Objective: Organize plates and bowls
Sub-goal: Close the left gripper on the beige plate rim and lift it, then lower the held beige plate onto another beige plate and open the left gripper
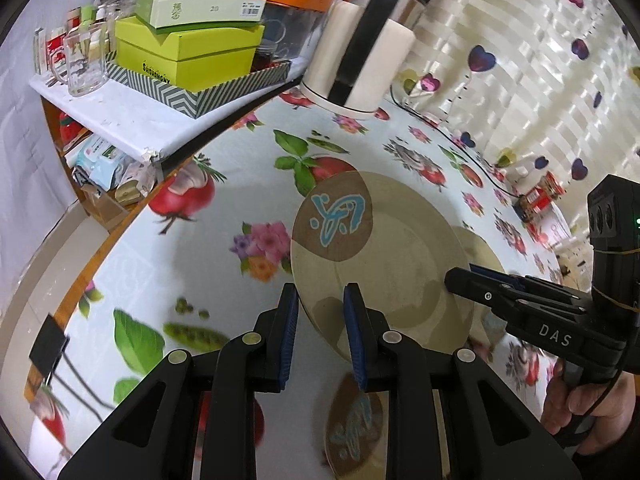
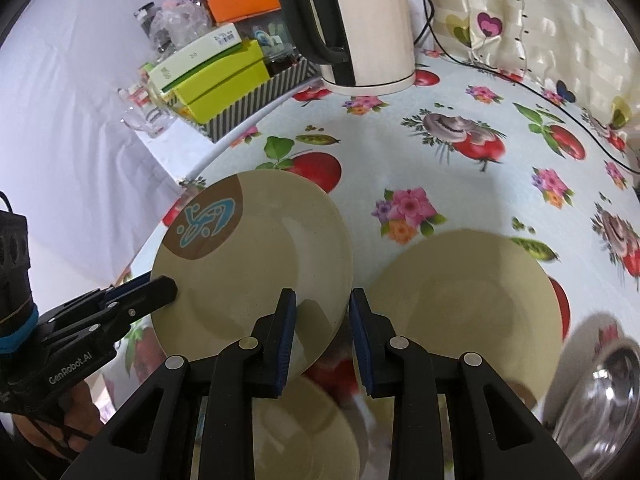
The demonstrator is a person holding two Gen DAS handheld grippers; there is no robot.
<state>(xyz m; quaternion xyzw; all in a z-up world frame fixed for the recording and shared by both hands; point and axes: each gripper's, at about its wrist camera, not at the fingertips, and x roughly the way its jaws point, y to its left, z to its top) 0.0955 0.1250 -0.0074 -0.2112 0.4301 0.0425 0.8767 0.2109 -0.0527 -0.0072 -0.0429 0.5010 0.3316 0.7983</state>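
Note:
A beige plate (image 1: 384, 248) (image 2: 256, 276) with a brown patch and a blue character hangs tilted above the flowered tablecloth. My left gripper (image 1: 320, 320) is shut on its near rim, and in the right wrist view that gripper (image 2: 168, 286) pinches the plate's left edge. On the opposite rim my right gripper (image 2: 322, 320) is shut too, showing in the left wrist view at the plate's right edge (image 1: 456, 276). A second beige plate (image 2: 460, 308) lies flat on the table to the right. A third plate (image 2: 304, 432) (image 1: 352, 428) lies blurred beneath the fingers.
A steel bowl (image 2: 600, 392) sits at the table's right edge. A white kettle (image 2: 368, 28) (image 1: 360, 60) stands at the back with a black cable (image 1: 472, 156) running along the curtain. A shelf (image 1: 120, 116) on the left holds green boxes (image 1: 184, 52) and a glass mug (image 1: 86, 60).

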